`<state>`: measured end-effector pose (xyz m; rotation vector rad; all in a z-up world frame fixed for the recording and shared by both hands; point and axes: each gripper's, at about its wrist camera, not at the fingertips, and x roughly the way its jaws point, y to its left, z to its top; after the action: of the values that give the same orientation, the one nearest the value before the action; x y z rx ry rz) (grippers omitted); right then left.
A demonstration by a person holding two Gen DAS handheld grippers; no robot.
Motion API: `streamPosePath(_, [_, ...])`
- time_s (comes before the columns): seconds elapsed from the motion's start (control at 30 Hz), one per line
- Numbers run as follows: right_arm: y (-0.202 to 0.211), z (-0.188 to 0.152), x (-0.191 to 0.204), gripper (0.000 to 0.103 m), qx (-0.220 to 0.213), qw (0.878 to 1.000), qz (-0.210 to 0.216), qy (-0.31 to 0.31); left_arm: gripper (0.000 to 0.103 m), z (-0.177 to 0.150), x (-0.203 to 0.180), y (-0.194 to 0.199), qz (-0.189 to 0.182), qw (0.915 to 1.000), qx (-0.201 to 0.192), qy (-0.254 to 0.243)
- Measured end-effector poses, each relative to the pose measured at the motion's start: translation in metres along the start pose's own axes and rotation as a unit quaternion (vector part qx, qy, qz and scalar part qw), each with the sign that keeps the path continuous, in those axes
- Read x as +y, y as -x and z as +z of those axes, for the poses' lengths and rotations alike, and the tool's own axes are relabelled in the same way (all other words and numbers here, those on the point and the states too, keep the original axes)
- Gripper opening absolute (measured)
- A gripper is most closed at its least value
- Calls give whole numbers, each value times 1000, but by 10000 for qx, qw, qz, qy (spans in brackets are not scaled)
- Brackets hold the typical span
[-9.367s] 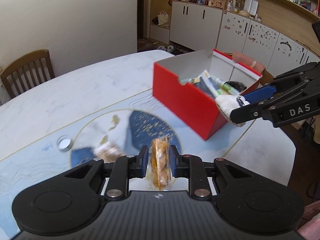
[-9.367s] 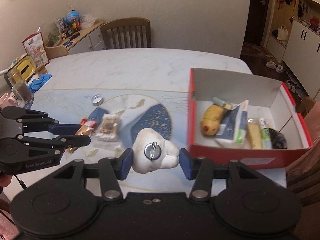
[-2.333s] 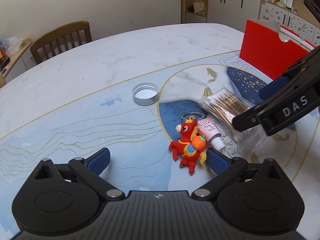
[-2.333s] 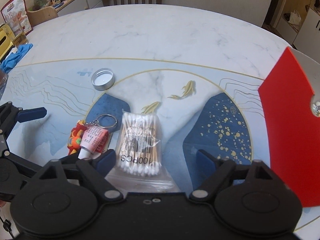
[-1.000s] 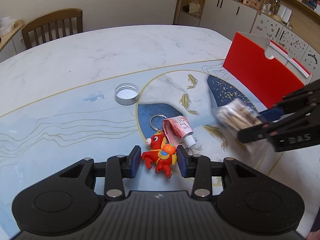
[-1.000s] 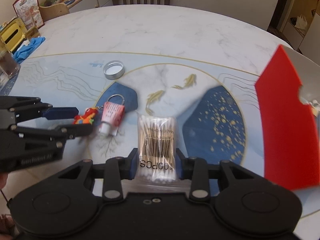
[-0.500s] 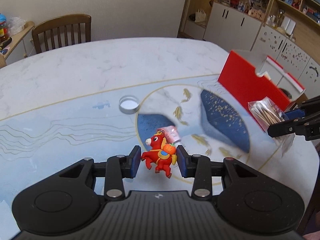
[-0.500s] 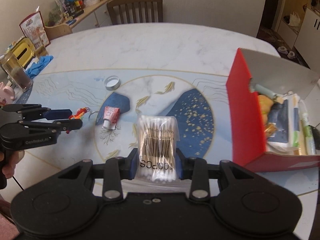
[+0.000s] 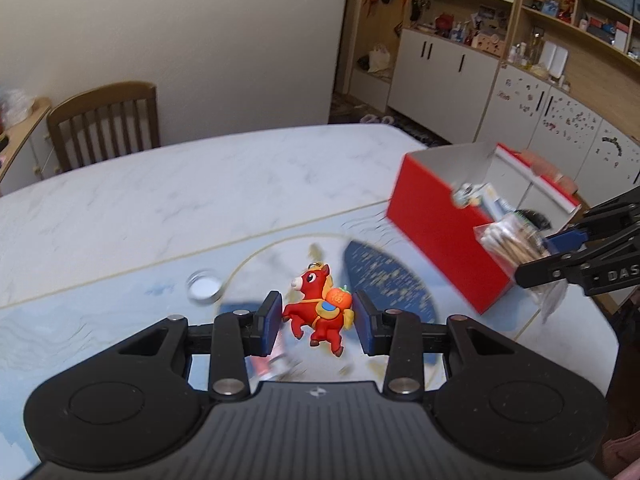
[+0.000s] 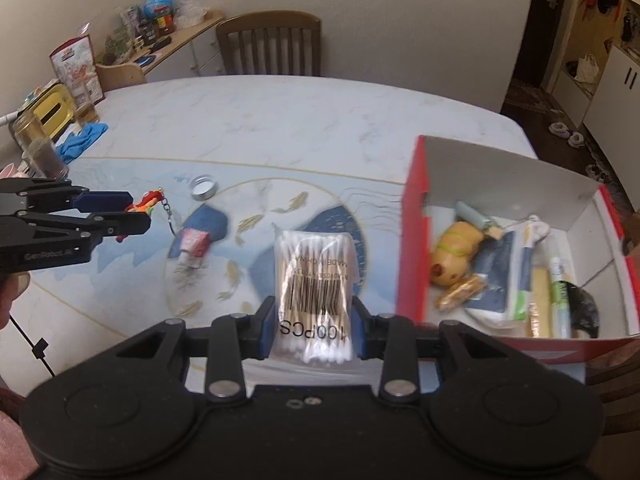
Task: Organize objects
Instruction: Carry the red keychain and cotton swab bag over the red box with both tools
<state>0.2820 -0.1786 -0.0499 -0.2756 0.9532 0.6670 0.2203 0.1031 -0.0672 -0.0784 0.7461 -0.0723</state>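
My left gripper point(image 9: 317, 323) is shut on a red toy horse keychain point(image 9: 319, 310) and holds it above the table; it also shows in the right wrist view point(image 10: 146, 203), with a small pink tube point(image 10: 192, 245) hanging from its chain. My right gripper point(image 10: 313, 331) is shut on a clear pack of cotton swabs point(image 10: 314, 282), held in the air left of the red box point(image 10: 412, 240). In the left wrist view the swab pack point(image 9: 510, 240) is at the box's near corner point(image 9: 440, 248). The box holds several items.
A round metal lid point(image 10: 204, 187) lies on the blue patterned table mat point(image 10: 312, 216). Jars and a blue cloth point(image 10: 82, 140) sit at the table's far left. A wooden chair point(image 10: 268, 44) stands behind the table. Cabinets point(image 9: 440, 76) line the wall beyond the box.
Both grippers have lifted and moved toward the red box with their loads. The horse keychain's tube has come off the table. More of the box's inside shows in the right wrist view.
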Motion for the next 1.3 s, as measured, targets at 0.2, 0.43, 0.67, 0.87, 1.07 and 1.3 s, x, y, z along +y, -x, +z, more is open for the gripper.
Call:
streamPosePath(0.2, [9, 0, -38, 36, -105, 9998, -134, -116, 37, 23, -34, -12, -73, 9999, -119, -91])
streamPosePath(0.43, [15, -7, -84, 36, -225, 9991, -181, -302, 37, 46, -81, -29, -163, 9991, -179, -336])
streamPosePath(0.67, [19, -14, -133, 36, -286, 9979, -286, -507, 37, 62, -125, -52, -296, 9982, -129, -499])
streamPosePath(0.87, [18, -12, -172, 36, -330, 9965, -458, -613, 37, 73, -162, -71, -458, 9962, -63, -744])
streamPosePath(1.07, [13, -10, -205, 36, -369, 9943, -572, -826, 37, 84, -196, -94, -568, 9926, 65, -1073])
streamPosePath(1.3, [0, -4, -238, 36, -306, 9922, -586, -1053, 37, 91, -224, -127, -587, 9875, 353, -1418])
